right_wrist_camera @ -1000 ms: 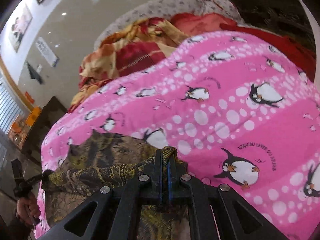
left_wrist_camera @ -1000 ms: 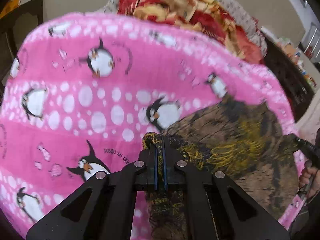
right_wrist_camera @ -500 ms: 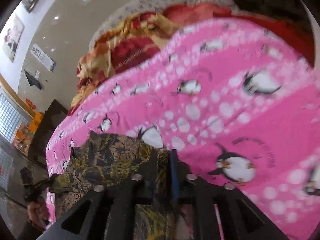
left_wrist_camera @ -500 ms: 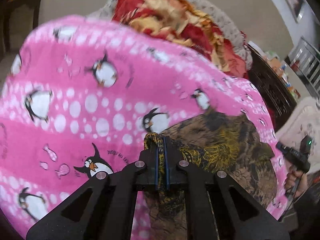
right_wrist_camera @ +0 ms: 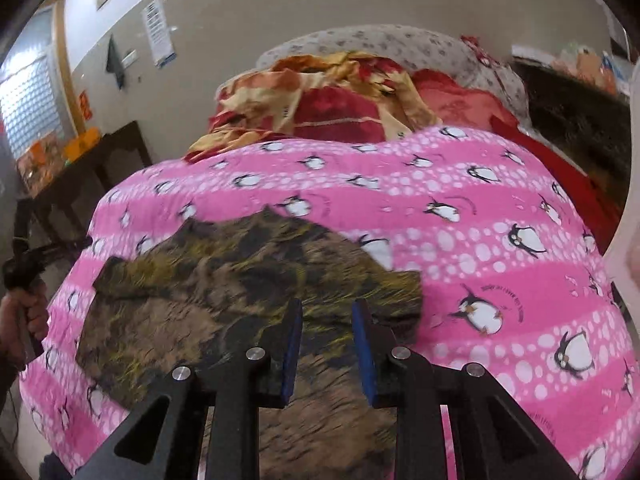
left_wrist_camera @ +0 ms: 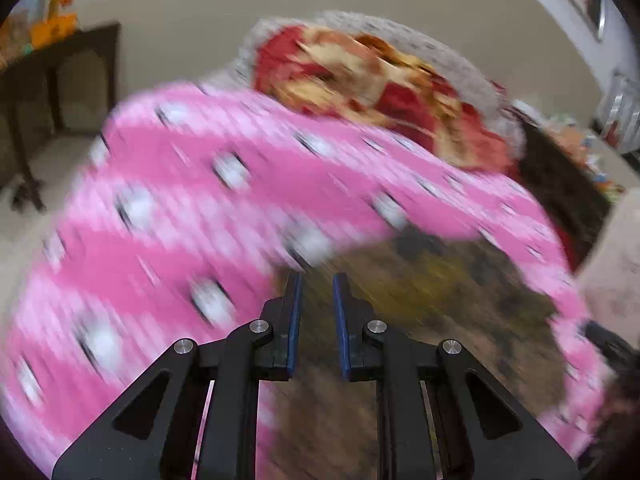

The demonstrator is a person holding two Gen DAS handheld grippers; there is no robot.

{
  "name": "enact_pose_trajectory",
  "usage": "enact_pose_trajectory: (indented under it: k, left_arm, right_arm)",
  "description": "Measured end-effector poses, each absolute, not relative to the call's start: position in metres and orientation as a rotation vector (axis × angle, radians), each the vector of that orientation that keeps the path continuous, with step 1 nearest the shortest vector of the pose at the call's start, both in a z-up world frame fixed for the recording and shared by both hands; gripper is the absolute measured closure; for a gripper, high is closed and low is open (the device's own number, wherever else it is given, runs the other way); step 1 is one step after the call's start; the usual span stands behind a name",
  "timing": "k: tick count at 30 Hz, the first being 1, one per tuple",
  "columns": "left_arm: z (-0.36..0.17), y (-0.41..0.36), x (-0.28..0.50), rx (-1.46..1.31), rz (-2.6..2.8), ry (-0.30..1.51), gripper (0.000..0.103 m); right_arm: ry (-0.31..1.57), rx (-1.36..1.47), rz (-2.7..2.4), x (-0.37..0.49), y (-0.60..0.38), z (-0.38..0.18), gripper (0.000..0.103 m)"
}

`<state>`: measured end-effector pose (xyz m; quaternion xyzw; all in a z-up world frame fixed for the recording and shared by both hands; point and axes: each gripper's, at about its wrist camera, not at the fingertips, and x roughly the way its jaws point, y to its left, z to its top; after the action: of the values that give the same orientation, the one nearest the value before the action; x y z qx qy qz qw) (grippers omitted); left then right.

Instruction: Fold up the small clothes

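Observation:
A small brown and yellow patterned garment (right_wrist_camera: 224, 292) lies folded flat on a pink penguin-print blanket (right_wrist_camera: 480, 240). My right gripper (right_wrist_camera: 326, 304) hovers over its near right part, open, with nothing between the pads. The left wrist view is blurred by motion. There the garment (left_wrist_camera: 440, 300) lies on the blanket (left_wrist_camera: 200, 200), and my left gripper (left_wrist_camera: 316, 278) is above its left edge. Its jaws are opening, a narrow gap shows, and no cloth is pinched between them. A hand (right_wrist_camera: 24, 312) holding the left gripper shows at the left edge of the right wrist view.
A crumpled red and yellow quilt (right_wrist_camera: 320, 100) and a grey spotted cover (right_wrist_camera: 380, 44) are piled behind the blanket. A dark wooden table (right_wrist_camera: 80, 168) stands to the left, dark furniture (right_wrist_camera: 572, 112) to the right. The blanket's edge drops off at the left.
Both grippers let go of the garment's folded edge and drew back and up. The garment now lies flat on the blanket. The right jaws opened first, the left just now.

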<state>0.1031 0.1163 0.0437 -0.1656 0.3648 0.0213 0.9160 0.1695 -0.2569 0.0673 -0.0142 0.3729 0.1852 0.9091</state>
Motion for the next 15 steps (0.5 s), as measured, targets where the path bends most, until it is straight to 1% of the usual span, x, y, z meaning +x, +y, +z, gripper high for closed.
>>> enact_pose_trajectory:
  k: [3, 6, 8, 9, 10, 12, 15]
  left_arm:
    - [0.006, 0.069, 0.076, -0.314, -0.020, 0.852, 0.090]
    - [-0.026, 0.062, 0.064, -0.282, 0.017, 0.938, 0.090]
    - [-0.035, 0.074, 0.057, -0.258, 0.018, 0.938, 0.099]
    - [-0.035, 0.077, 0.055, -0.207, 0.028, 0.941, 0.100]
    - [-0.035, 0.080, 0.054, -0.168, 0.025, 0.936, 0.100]
    - [-0.037, 0.086, 0.053, -0.125, -0.003, 0.929, 0.100]
    - [-0.041, 0.091, 0.051, -0.101, -0.018, 0.902, 0.100]
  right_arm:
    - [0.839, 0.003, 0.410, 0.152, -0.230, 0.051, 0.079]
    - [0.935, -0.009, 0.408, 0.140, -0.202, 0.025, 0.079]
    - [0.973, -0.079, 0.409, 0.133, -0.197, 0.002, 0.079]
    - [0.988, -0.105, 0.388, 0.133, -0.203, -0.007, 0.079]
    - [0.997, -0.102, 0.382, 0.134, -0.212, -0.013, 0.089]
    - [0.974, -0.101, 0.371, 0.136, -0.239, -0.015, 0.101]
    - [0.970, -0.057, 0.362, 0.141, -0.272, -0.017, 0.103]
